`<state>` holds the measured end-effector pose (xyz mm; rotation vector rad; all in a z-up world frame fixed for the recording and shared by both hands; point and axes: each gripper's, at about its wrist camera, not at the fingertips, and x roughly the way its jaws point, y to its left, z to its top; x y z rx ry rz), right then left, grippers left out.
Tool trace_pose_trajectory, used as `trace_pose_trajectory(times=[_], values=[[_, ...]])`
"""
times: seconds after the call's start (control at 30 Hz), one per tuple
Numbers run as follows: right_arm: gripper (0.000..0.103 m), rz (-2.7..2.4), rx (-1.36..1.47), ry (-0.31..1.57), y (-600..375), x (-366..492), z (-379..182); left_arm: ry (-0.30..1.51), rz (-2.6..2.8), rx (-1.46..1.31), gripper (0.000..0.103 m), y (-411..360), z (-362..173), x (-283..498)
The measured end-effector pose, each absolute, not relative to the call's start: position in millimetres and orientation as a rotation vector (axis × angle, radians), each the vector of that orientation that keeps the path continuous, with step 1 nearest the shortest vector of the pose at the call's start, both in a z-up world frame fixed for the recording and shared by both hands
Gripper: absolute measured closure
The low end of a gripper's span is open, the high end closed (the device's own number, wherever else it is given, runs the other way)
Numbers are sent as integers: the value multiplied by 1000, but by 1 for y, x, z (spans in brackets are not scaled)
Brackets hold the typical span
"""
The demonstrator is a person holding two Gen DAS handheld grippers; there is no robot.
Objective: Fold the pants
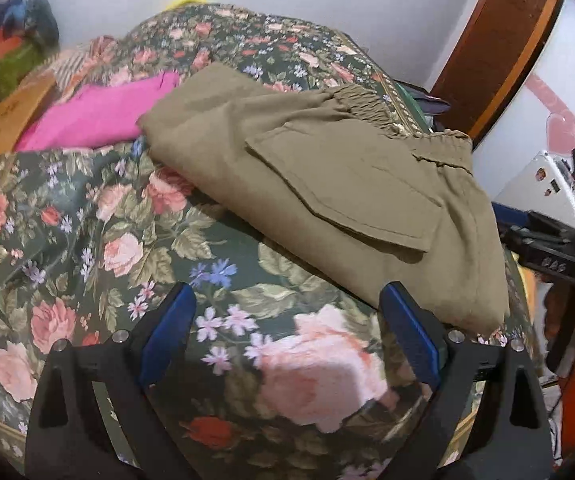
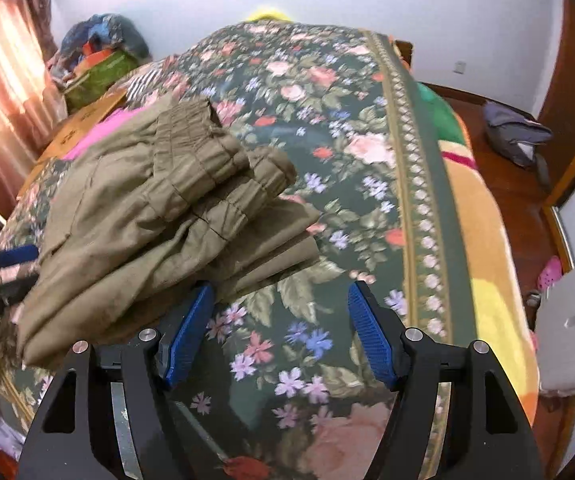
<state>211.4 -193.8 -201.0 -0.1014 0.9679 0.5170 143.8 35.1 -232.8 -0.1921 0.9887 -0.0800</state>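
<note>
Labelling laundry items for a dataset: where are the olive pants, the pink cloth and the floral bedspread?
olive pants [image 1: 327,168]: left wrist view, on the flat folded top layer.
pink cloth [image 1: 99,114]: left wrist view, its middle.
floral bedspread [image 2: 327,128]: right wrist view, bare patterned stretch beyond the pants.

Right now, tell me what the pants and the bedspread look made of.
Pants: matte olive woven cloth, probably cotton; soft creases, stitched pocket flap, gathered elastic waistband. Bedspread: thicker printed floral fabric, slightly fuzzy, possibly a plush blanket; hard to confirm.

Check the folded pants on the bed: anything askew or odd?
Mostly tidy. The olive pants lie folded on the floral bedspread, but the layers are staggered at the waistband end, edges not aligned. Both claws, left and right, are open and empty.
</note>
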Motion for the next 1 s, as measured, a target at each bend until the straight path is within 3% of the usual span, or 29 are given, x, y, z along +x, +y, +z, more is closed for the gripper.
trace_pose_trajectory(times=[0.43,0.7,1.0], values=[[36,558,5,851,-189,173,-150,836,78,-153,8,101,-192,158],[35,634,16,918,-146,167,-164,854,170,-113,8,151,-210,215],[35,637,-11,997,-134,172,-182,1009,29,-249,25,172,-256,270]])
